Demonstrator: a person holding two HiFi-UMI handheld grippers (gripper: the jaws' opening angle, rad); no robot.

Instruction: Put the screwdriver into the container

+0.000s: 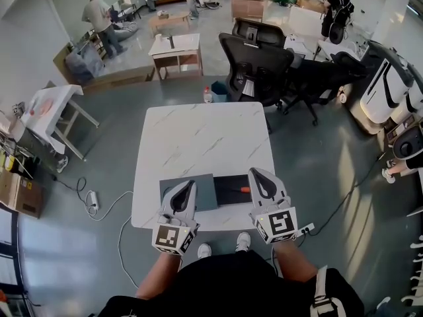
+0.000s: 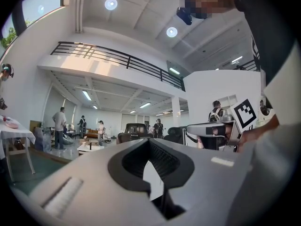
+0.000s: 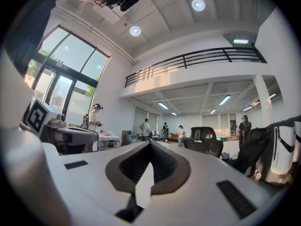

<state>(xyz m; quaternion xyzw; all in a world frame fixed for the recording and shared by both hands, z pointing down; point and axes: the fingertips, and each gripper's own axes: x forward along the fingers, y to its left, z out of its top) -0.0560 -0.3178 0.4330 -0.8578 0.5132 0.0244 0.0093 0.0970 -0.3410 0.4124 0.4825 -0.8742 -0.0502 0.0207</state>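
Observation:
An orange-handled screwdriver (image 1: 242, 189) lies in a shallow black container (image 1: 228, 191) near the front edge of the white marble table (image 1: 198, 137). A dark grey rectangular panel (image 1: 203, 189) lies just left of the container. My left gripper (image 1: 191, 185) hovers over the panel, and my right gripper (image 1: 255, 174) hovers at the container's right end. Both point forward, away from me. In the left gripper view the left gripper (image 2: 149, 141) is shut on nothing. In the right gripper view the right gripper (image 3: 150, 144) is likewise shut and empty. Both views look across the room, not at the table.
Black office chairs (image 1: 258, 65) stand just beyond the table's far edge. A power strip and cable (image 1: 92, 202) lie on the floor to the left, another cable (image 1: 344, 200) to the right. Several people stand far off among small tables (image 1: 176, 50).

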